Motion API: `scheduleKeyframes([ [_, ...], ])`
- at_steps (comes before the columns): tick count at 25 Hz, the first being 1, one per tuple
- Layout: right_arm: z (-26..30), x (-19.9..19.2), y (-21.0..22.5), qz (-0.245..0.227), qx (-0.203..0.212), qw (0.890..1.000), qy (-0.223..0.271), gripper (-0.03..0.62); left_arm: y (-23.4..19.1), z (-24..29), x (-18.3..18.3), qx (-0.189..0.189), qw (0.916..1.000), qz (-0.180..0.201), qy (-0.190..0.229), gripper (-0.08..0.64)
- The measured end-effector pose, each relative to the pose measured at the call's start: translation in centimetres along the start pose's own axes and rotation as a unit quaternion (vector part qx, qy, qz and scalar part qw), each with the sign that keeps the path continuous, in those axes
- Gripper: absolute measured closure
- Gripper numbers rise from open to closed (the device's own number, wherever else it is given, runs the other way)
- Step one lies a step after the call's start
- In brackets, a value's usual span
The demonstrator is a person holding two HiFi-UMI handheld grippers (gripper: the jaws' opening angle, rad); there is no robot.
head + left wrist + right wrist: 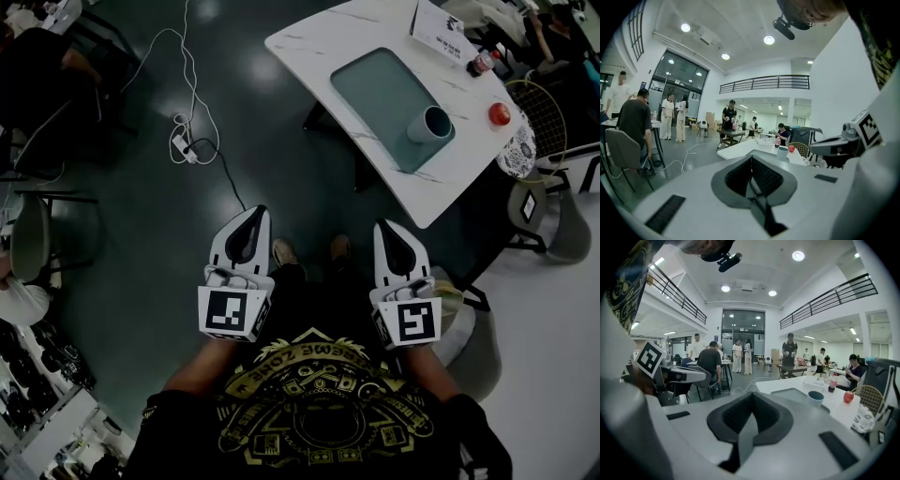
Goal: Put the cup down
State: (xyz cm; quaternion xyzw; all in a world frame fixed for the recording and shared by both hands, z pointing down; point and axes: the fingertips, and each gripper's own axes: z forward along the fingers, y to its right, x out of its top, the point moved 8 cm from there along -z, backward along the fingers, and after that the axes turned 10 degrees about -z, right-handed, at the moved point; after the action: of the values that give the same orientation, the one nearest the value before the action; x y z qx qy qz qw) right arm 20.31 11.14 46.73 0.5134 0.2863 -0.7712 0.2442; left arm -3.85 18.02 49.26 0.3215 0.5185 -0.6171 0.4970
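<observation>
Cup [429,124] stands on tray [375,84], desk [309,37] right edge. Left gripper [256,214] and right gripper [383,227] both closed, empty. Looks done; no move needed.

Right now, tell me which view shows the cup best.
Head view: the cup shows from above, standing at a corner of the tray, rim and wall clear. Both gripper views show it small and distant on the table, beyond their jaws.

We log a teal cup [429,124] on a paler teal tray [375,89]. The surface [309,37] under the tray is white with grey marble veins. Red apple [500,114] beside the tray.
</observation>
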Motion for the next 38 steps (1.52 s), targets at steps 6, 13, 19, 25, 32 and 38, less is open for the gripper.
scheduleKeyframes([
  [6, -1.2, -0.7, -0.1, 0.001, 0.02, 1.0, 0.008, 0.584, 2.5, 0.7, 0.0, -0.012, 0.9998, 0.017, 0.003, 0.549],
  [13, -1.9, -2.3, 0.9, 0.002, 0.02, 1.0, -0.004, 0.586, 4.2, 1.5, -0.4, -0.014, 0.9997, 0.022, -0.005, 0.548],
  [19, -2.1, -3.5, 1.1, -0.003, 0.021, 1.0, -0.007, 0.588, 4.6, 1.9, -0.3, -0.014, 0.9998, 0.017, -0.001, 0.549],
  [25, -1.5, -2.7, 1.6, -0.015, 0.033, 0.999, -0.013, 0.588, 5.1, 3.0, 0.1, -0.02, 0.9997, 0.012, 0.002, 0.549],
  [32, -1.4, -2.5, 2.1, -0.021, 0.037, 0.999, -0.01, 0.588, 5.4, 3.5, -0.1, -0.018, 0.9998, 0.01, 0.006, 0.548],
  [38, -0.9, -2.5, 2.6, -0.022, 0.041, 0.999, -0.012, 0.588, 5.4, 4.1, 0.1, -0.014, 0.9998, 0.009, 0.004, 0.549],
])
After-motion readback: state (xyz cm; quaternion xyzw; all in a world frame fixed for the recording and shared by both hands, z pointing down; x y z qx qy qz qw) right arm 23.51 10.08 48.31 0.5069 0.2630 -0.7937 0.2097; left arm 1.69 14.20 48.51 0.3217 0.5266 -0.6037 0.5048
